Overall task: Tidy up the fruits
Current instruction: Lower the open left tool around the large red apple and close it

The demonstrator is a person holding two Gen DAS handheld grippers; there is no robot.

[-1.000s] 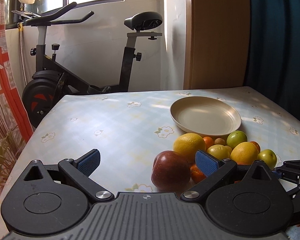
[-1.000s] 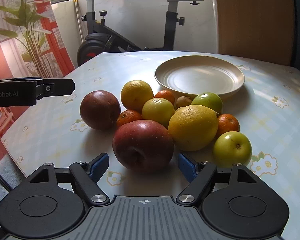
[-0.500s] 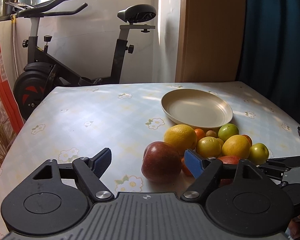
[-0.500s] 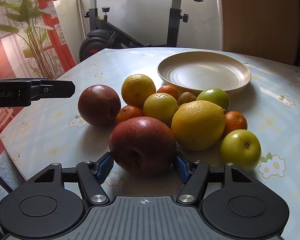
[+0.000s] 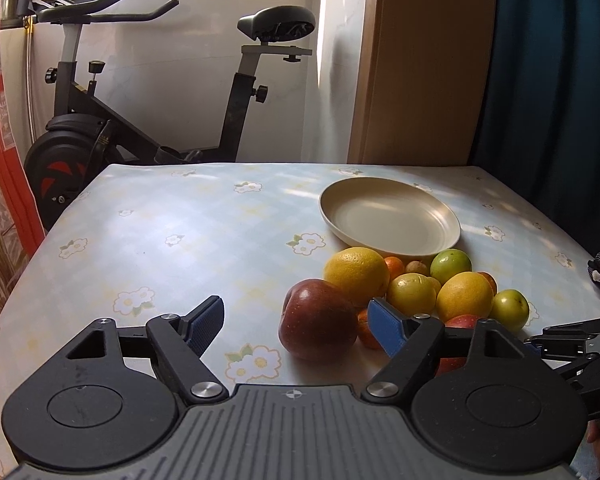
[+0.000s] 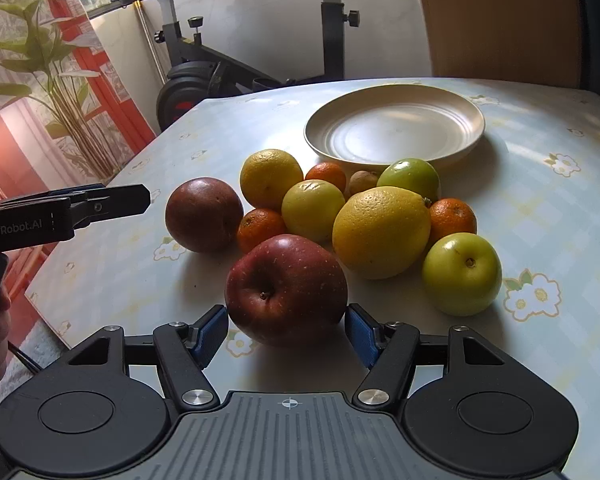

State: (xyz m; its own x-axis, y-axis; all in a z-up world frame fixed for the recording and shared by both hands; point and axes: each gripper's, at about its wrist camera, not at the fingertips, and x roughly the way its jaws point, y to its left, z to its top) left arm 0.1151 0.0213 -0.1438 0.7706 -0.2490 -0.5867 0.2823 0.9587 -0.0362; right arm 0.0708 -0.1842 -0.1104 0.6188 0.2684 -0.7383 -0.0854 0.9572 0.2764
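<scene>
A heap of fruit lies on the flowered tablecloth in front of an empty beige plate (image 6: pixel 392 128) (image 5: pixel 388 220). My right gripper (image 6: pixel 286 320) is shut on the red apple (image 6: pixel 286 288) at the near edge of the heap, with a blue pad against each side. My left gripper (image 5: pixel 296 314) stands open, its tips just short of the dark red apple (image 5: pixel 318 320) (image 6: pixel 204 214) at the heap's left. In the right wrist view the left gripper (image 6: pixel 100 204) comes in from the left. Behind lie a big yellow citrus (image 6: pixel 380 232), small oranges and green apples (image 6: pixel 462 274).
An exercise bike (image 5: pixel 140 120) stands beyond the table's far left corner. A wooden panel (image 5: pixel 420 60) and a dark blue curtain (image 5: pixel 552 80) rise behind the plate. A potted plant (image 6: pixel 48 60) stands off the table's left edge. Bare tablecloth (image 5: pixel 180 220) stretches left of the fruit.
My right gripper has moved in and its jaws have closed onto the red apple. My left gripper's jaws have narrowed, and the dark red apple now sits nearer its middle.
</scene>
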